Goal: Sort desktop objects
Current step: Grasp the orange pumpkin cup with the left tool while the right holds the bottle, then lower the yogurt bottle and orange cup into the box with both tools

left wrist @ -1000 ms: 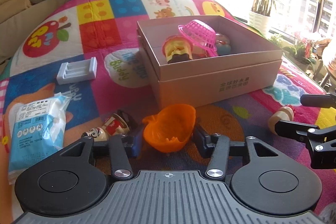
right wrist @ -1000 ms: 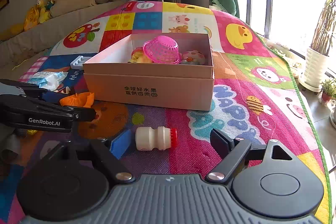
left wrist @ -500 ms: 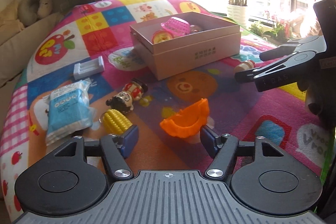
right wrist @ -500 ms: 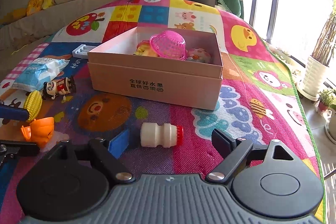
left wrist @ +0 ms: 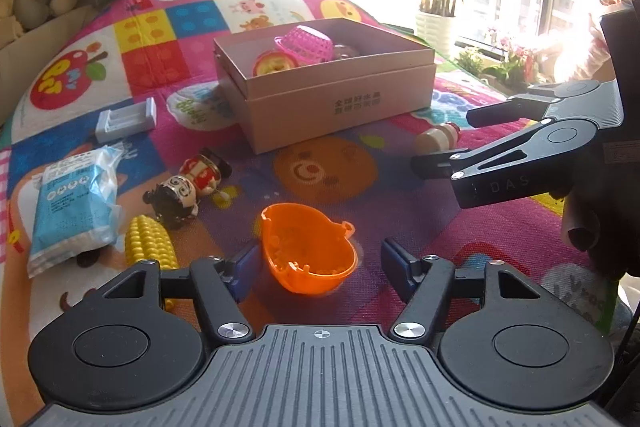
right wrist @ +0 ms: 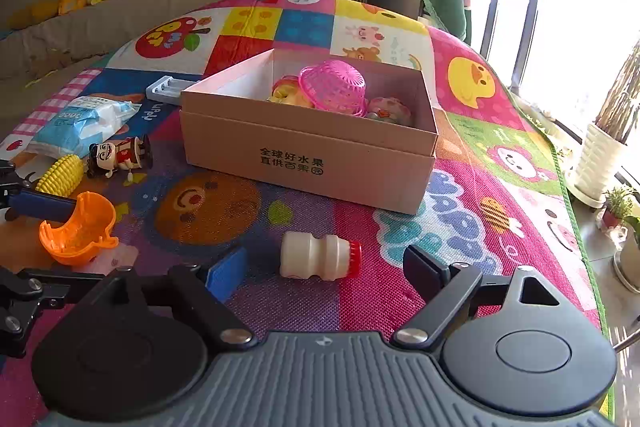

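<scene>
An orange toy basket lies on the colourful mat between the open fingers of my left gripper; its left pad looks close to the basket's side. The basket also shows in the right wrist view. A small white yoghurt bottle with a red cap lies on its side between the open fingers of my right gripper. The open cardboard box holds a pink basket and other toys.
On the mat left of the box lie a toy figure, a yellow toy corn, a blue wipes pack and a grey battery holder. The right gripper's arm reaches in from the right. Plant pots stand beyond the mat's right edge.
My left gripper pulled back from the box with the orange basket, which dropped to the mat and now lies between its open fingers. The right gripper stayed over the bottle.
</scene>
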